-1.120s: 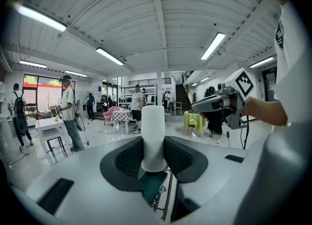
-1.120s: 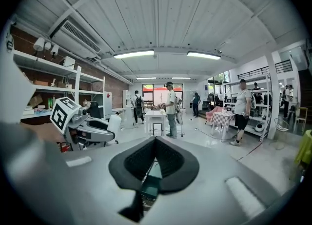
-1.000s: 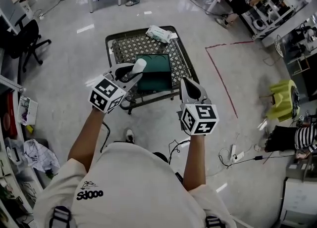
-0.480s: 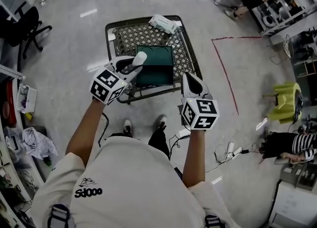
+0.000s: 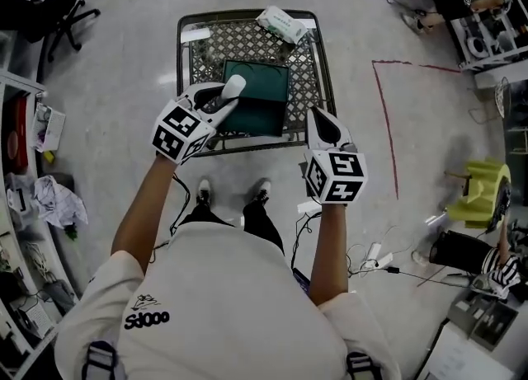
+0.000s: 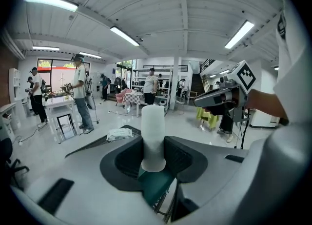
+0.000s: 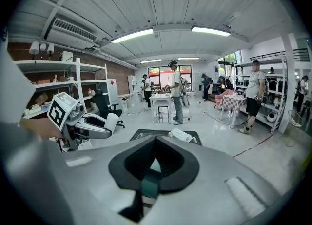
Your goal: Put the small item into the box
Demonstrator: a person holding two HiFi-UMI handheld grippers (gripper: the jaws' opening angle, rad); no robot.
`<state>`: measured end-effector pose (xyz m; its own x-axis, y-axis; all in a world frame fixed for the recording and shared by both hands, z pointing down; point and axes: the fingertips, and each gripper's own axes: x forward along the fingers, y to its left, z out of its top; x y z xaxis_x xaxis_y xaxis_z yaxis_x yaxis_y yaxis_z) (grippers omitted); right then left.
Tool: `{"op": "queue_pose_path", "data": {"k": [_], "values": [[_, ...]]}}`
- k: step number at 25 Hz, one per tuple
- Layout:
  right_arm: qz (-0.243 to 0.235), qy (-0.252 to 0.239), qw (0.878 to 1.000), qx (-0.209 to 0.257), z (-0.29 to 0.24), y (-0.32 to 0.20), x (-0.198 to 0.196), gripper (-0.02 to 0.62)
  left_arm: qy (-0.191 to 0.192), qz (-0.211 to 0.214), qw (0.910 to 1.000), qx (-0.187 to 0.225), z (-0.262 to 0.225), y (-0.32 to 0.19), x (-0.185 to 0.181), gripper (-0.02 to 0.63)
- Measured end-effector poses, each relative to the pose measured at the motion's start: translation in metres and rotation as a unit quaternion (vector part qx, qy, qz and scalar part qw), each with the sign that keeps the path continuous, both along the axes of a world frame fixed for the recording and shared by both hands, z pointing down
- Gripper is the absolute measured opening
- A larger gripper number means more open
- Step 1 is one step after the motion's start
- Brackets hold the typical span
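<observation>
A white cylinder (image 5: 233, 86), the small item, stands upright in my left gripper (image 5: 227, 100), whose jaws are shut on its lower part. It hangs over the left edge of an open dark-green box (image 5: 260, 100). The box sits on a low metal mesh table (image 5: 307, 65). The left gripper view has the cylinder (image 6: 153, 136) between the pads, with the green box (image 6: 155, 190) below. My right gripper (image 5: 318, 116) hovers at the table's near right edge. Its jaw tips meet with nothing in them (image 7: 155, 140). It also sees the left gripper (image 7: 97, 127) holding the cylinder (image 7: 112, 121).
A white packet (image 5: 282, 24) lies at the table's far right corner. A red tape line (image 5: 384, 123) runs along the floor to the right, with a yellow stool (image 5: 478, 197) beyond it. An office chair (image 5: 49, 7) stands far left, and cables (image 5: 371, 255) trail on the floor.
The person has stepped closer to the table. Both grippers have moved forward, and the cylinder has come from short of the box to over its left edge.
</observation>
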<state>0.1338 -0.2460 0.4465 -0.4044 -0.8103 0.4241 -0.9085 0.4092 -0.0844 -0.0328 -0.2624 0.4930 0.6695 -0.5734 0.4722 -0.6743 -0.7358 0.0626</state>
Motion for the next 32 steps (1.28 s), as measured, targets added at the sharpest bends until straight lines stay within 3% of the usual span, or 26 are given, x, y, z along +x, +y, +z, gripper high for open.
{"op": "queue_pose_path", "data": {"k": [16,25,32], "values": [[-0.023,-0.012,0.995,-0.092,0.091,-0.031,0.021,0.011,-0.056,0.014,0.9941,-0.092,0.127,-0.029,0.044,0.130],[-0.006,-0.007,0.991,-0.132,0.132,-0.043,0.033,0.011,-0.079,0.047,0.9812,-0.170,0.203,-0.029,0.061,0.130],[0.010,-0.016,0.988,-0.157,0.153,-0.042,0.044,0.011,-0.104,0.066,0.9704,-0.208,0.247,-0.025,0.076,0.130]]}}
